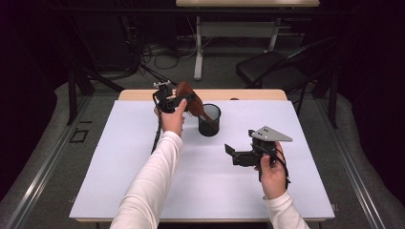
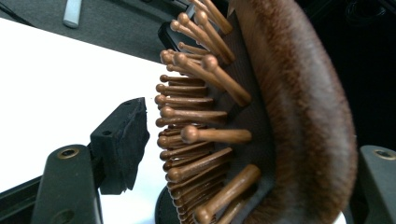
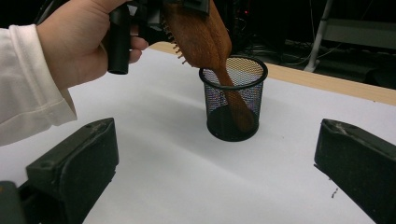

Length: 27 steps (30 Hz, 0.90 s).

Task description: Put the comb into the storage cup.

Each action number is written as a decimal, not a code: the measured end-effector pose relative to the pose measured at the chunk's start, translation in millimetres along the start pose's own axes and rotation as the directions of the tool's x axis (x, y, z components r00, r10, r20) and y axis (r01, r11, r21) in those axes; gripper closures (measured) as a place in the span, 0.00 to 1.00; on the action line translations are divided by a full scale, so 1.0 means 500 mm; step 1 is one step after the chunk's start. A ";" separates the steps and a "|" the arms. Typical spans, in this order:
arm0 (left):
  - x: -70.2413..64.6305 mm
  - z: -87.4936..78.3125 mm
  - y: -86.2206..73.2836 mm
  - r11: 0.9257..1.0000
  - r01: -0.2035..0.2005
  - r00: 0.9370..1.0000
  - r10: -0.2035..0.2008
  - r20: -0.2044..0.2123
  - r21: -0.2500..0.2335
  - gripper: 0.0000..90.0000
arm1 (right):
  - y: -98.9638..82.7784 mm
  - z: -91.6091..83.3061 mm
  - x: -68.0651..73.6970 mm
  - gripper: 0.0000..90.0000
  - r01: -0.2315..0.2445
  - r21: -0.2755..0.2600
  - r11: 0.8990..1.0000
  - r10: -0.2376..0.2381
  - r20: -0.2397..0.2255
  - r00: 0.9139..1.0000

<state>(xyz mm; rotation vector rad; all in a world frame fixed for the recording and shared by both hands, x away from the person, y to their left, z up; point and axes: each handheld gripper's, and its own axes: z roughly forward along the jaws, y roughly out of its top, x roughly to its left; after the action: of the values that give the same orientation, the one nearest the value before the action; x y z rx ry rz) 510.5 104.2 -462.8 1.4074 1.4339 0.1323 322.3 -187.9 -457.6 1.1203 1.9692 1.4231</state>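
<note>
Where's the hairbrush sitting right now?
In the right gripper view, the wooden hairbrush stands handle-down in the black mesh cup, its head leaning left between the left gripper's parted jaws.

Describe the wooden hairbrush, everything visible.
The wooden hairbrush is reddish-brown with a smooth oval paddle back and rows of round-tipped wooden pins set in a dark pad. It stands tilted, handle down inside the black mesh cup, the handle end at the cup's bottom and the head leaning out over the rim toward the person's left hand. The head sits between the jaws of the left hand-held gripper; a gap shows between the pins and the near pad.
</note>
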 end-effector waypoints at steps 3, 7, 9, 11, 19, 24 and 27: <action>-0.001 -0.002 0.001 1.000 -0.002 1.000 0.002 -0.001 -0.004 0.27 | 0.000 0.000 0.001 0.00 -0.005 0.004 1.000 0.005 -0.003 1.000; 0.000 -0.004 0.003 1.000 -0.005 1.000 0.005 -0.004 -0.004 0.25 | 0.000 0.001 0.001 0.00 -0.004 0.006 1.000 0.004 -0.001 1.000; 0.001 -0.005 0.003 1.000 -0.003 1.000 0.003 -0.005 -0.007 0.24 | 0.000 0.001 0.001 0.00 -0.006 0.007 1.000 0.006 0.000 1.000; 0.001 -0.006 0.004 1.000 -0.003 1.000 0.003 -0.008 -0.010 0.24 | 0.000 0.000 0.001 0.00 -0.004 0.006 1.000 0.004 -0.001 1.000; 0.000 -0.013 0.009 1.000 -0.010 1.000 0.010 -0.006 -0.018 0.23 | -0.001 0.001 0.002 0.00 -0.003 0.005 1.000 0.003 0.000 1.000; -0.002 -0.021 0.013 0.999 -0.019 1.000 0.019 0.000 -0.029 0.23 | -0.001 0.002 0.002 0.00 -0.002 0.007 1.000 0.002 0.001 1.000; -0.004 -0.025 0.015 0.999 -0.017 1.000 0.017 0.002 -0.039 0.23 | -0.002 0.002 0.003 0.00 -0.001 0.008 1.000 0.001 -0.001 1.000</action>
<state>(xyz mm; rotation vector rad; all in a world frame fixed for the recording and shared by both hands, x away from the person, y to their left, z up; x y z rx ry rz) 506.0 111.8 -451.3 1.3876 1.4104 0.1684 322.1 -186.1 -458.6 1.1240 1.9770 1.4181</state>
